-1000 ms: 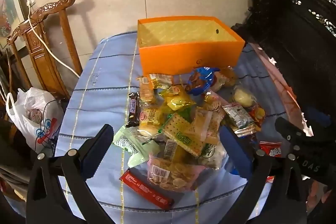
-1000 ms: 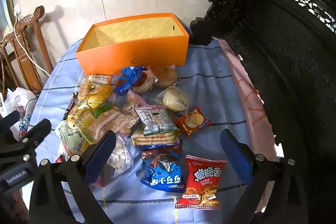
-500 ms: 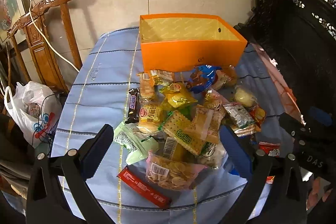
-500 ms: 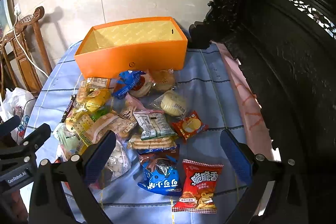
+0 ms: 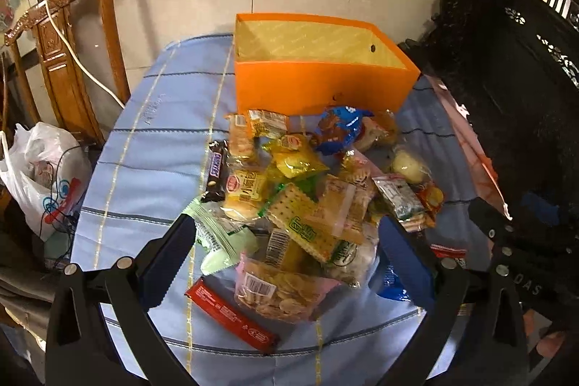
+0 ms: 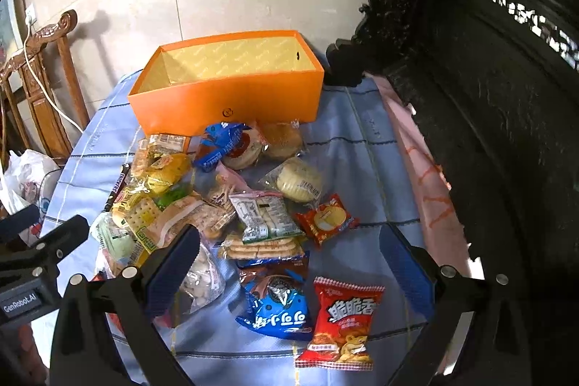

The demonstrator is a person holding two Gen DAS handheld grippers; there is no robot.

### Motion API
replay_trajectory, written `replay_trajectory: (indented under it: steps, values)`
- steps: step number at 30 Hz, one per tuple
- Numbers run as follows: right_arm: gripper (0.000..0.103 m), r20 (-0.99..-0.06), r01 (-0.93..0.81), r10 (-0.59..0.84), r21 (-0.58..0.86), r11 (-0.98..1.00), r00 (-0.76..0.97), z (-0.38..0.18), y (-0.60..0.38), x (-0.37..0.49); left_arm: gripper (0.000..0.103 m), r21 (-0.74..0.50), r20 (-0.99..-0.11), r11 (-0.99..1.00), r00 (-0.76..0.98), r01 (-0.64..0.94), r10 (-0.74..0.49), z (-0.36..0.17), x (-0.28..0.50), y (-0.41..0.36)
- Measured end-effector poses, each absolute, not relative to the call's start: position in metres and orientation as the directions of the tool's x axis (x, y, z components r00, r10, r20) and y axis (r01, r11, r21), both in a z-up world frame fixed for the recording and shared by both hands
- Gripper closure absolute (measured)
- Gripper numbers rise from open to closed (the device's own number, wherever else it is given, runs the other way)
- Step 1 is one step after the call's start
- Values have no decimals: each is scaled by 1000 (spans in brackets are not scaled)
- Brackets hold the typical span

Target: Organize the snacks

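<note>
Hovering over the snack pile (image 5: pixel 307 205), which lay just in front of the empty orange box (image 5: pixel 322 89), I kept my left gripper (image 5: pixel 286 252) and right gripper (image 6: pixel 289 263) both spread and empty. I judged the packets light, crinkly, slippery and crushable, best pinched at a sealed edge.

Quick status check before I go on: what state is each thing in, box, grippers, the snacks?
Orange box: upright, open-topped, nothing visible inside.
Left gripper: open, holding nothing, above the pile.
Right gripper: open, holding nothing.
Snack pile: loose, overlapping, on the blue tablecloth, outside the box.
Red chip bag: sealed, lying flat, apart from the pile.
</note>
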State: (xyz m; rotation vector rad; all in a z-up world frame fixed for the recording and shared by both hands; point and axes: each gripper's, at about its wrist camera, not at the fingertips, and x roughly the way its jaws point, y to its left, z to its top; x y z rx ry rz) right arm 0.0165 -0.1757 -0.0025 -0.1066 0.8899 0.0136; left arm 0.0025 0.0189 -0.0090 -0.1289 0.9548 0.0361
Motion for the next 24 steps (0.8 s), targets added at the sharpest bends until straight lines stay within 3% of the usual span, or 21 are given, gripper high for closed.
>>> replay_trajectory:
  steps: [14,19,24]
  values:
    - [3,-775,-23,-48,-80,997,630,-1,-181,22,4,-45,-818,994,575,-99,20,-6,4,20]
    - [3,-778,-17,-54,-83,996,626,-1,-183,23,4,-130,-798,988,600,-81,-56,-1,2,24]
    - [3,-785,-23,-44,-74,997,618,-2,-182,25,4,-85,-787,994,616,-62,-29,2,1,18]
